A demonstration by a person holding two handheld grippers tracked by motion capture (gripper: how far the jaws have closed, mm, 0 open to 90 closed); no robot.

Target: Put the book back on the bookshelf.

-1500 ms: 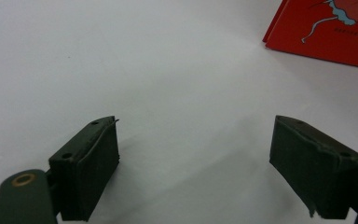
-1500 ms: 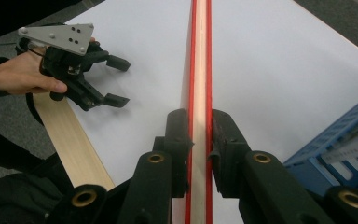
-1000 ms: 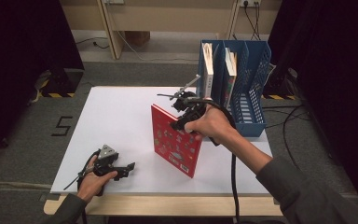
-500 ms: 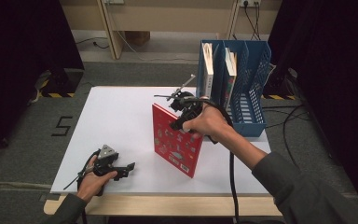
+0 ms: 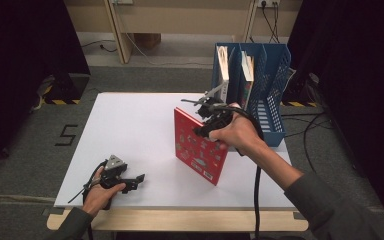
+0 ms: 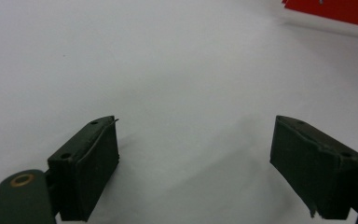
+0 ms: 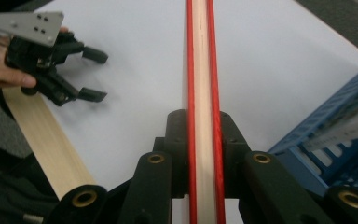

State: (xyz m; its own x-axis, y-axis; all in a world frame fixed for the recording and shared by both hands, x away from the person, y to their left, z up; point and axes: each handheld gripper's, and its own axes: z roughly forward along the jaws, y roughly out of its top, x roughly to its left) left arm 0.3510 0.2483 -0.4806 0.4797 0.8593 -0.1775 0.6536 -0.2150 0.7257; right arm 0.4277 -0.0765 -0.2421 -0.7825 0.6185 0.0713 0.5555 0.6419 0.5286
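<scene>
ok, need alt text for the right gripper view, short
The right gripper is shut on the top edge of a red book, seen edge-on over the white table. The left gripper rests open at upper left; a blue file rack is at right.

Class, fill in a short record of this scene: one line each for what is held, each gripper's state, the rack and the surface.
Held item: red book, standing upright on its lower edge
Right gripper: shut on the red book's top edge
Left gripper: open, nothing between its jaws, resting low on the table
Rack: blue file rack at the table's far right, two books upright in it
Surface: white table
</scene>
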